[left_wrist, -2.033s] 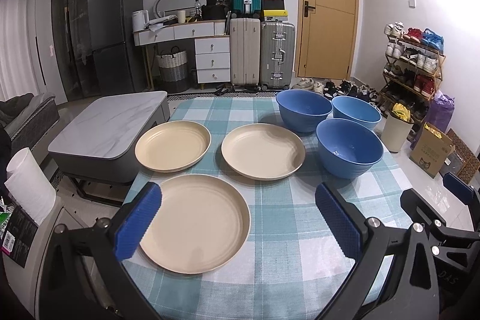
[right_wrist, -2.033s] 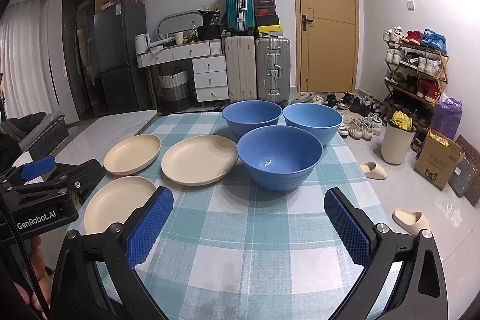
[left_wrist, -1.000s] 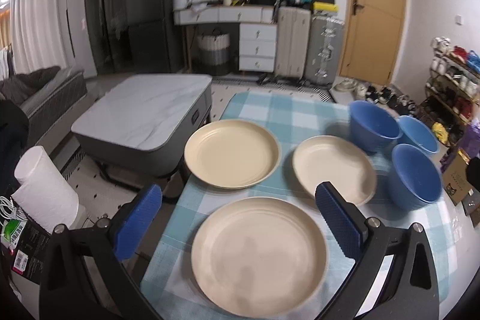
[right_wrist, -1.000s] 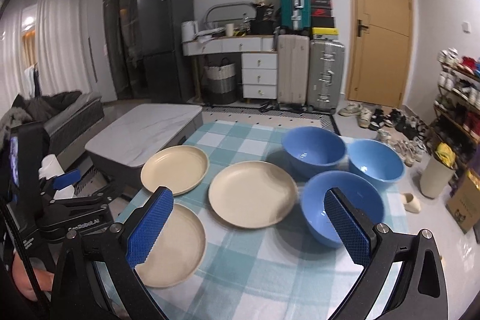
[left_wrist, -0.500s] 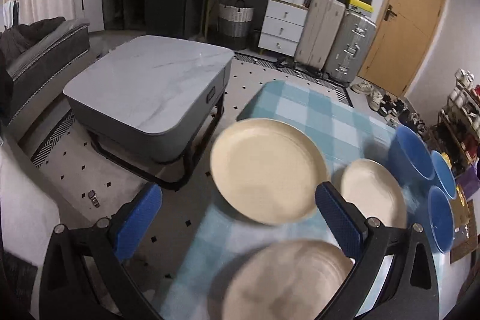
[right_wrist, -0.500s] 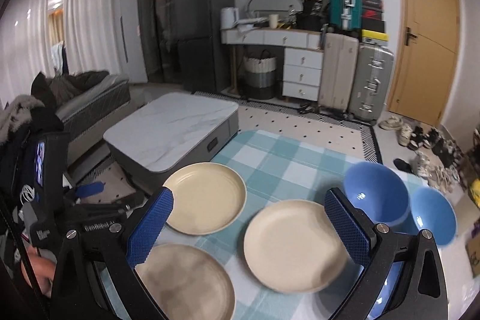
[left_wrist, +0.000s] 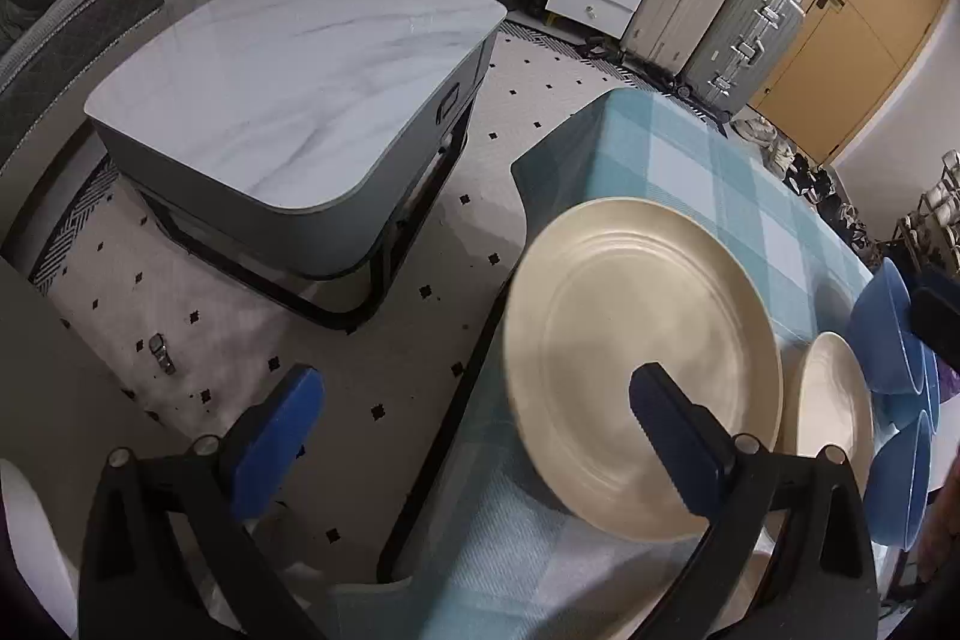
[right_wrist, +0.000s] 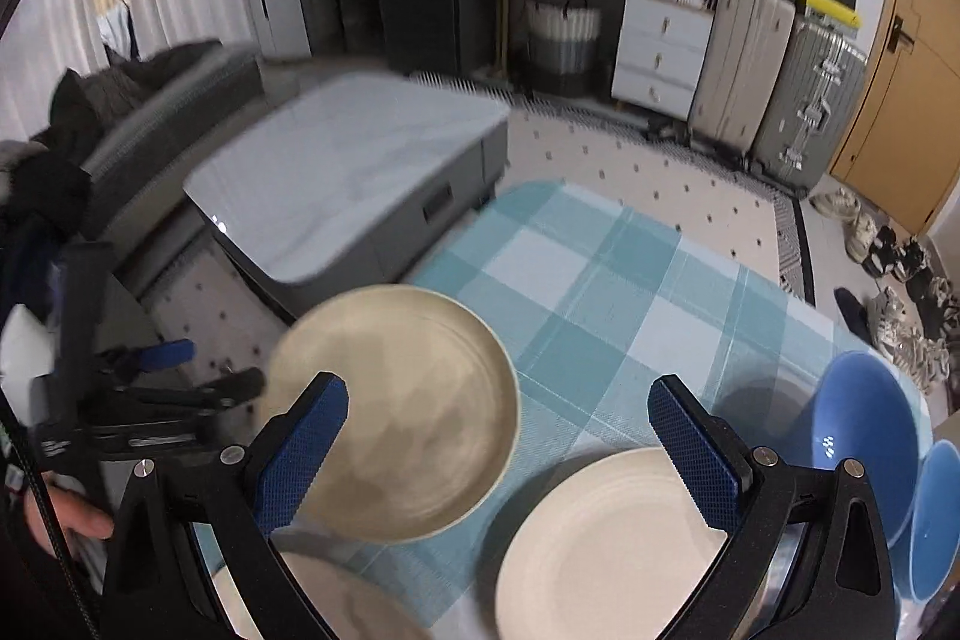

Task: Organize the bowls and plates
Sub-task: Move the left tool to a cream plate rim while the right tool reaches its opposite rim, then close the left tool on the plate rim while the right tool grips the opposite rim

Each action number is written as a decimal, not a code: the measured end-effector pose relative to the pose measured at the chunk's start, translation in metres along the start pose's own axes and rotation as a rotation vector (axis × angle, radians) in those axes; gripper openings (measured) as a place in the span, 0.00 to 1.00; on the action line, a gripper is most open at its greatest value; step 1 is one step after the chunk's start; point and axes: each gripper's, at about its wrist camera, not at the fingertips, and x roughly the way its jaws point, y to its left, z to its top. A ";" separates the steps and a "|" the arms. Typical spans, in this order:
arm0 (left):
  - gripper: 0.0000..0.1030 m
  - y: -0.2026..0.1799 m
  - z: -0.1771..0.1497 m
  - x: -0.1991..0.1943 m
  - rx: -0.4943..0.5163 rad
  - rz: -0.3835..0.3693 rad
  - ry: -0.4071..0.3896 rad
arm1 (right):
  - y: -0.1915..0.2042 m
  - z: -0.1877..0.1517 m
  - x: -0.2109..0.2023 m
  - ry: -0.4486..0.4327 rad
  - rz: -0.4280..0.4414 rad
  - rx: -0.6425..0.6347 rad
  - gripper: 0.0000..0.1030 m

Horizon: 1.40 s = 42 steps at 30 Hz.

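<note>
Both grippers have swung left and come down toward the table's far-left corner over the last two seconds. Left gripper (left_wrist: pixel 480 445) was centred over the near plate; now it straddles the table edge, its right finger (left_wrist: pixel 672 439) over the far-left plate (left_wrist: pixel 624 340), its left finger over the floor. Right gripper (right_wrist: pixel 498 451) has left the bowls (right_wrist: pixel 864 436) and now frames the far-left plate (right_wrist: pixel 408 400) and the middle plate (right_wrist: pixel 600 538).

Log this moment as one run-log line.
left gripper: open, empty | right gripper: open, empty | round cream plates: flat, unstacked on checked tablecloth | blue bowls: unstacked
</note>
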 end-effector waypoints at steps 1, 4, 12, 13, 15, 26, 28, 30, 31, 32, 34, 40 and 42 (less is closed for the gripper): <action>0.99 0.000 0.001 0.004 0.001 -0.007 0.006 | -0.004 0.002 0.017 0.033 -0.001 0.006 0.99; 0.98 0.002 0.003 0.012 0.001 -0.044 0.021 | -0.010 0.000 0.047 0.099 0.000 0.008 0.96; 0.98 0.007 0.007 0.022 0.005 -0.082 0.027 | -0.010 -0.016 0.103 0.229 0.006 -0.026 0.82; 0.98 0.008 0.007 0.023 0.004 -0.079 0.027 | -0.011 -0.017 0.106 0.240 -0.002 -0.028 0.80; 0.94 0.011 0.007 0.023 0.007 -0.080 0.030 | -0.012 -0.020 0.110 0.255 -0.002 -0.017 0.79; 0.76 0.013 0.005 0.030 -0.009 -0.100 0.054 | -0.014 -0.032 0.128 0.329 0.010 -0.003 0.41; 0.73 0.014 0.006 0.032 -0.013 -0.107 0.063 | -0.015 -0.034 0.130 0.340 0.022 0.005 0.35; 0.65 0.015 0.007 0.034 -0.016 -0.125 0.068 | -0.018 -0.037 0.131 0.351 0.034 0.023 0.31; 0.56 0.016 0.006 0.036 -0.018 -0.136 0.077 | -0.018 -0.039 0.132 0.356 0.042 0.028 0.27; 0.54 0.017 0.007 0.037 -0.021 -0.139 0.085 | -0.018 -0.040 0.131 0.355 0.051 0.030 0.25; 0.47 0.018 0.006 0.039 -0.026 -0.155 0.090 | -0.018 -0.040 0.130 0.345 0.046 0.022 0.23; 0.30 0.016 0.005 0.040 -0.004 -0.158 0.080 | -0.013 -0.042 0.126 0.337 0.040 0.001 0.17; 0.29 0.012 0.003 0.038 0.023 -0.141 0.062 | -0.012 -0.043 0.125 0.337 0.040 0.003 0.17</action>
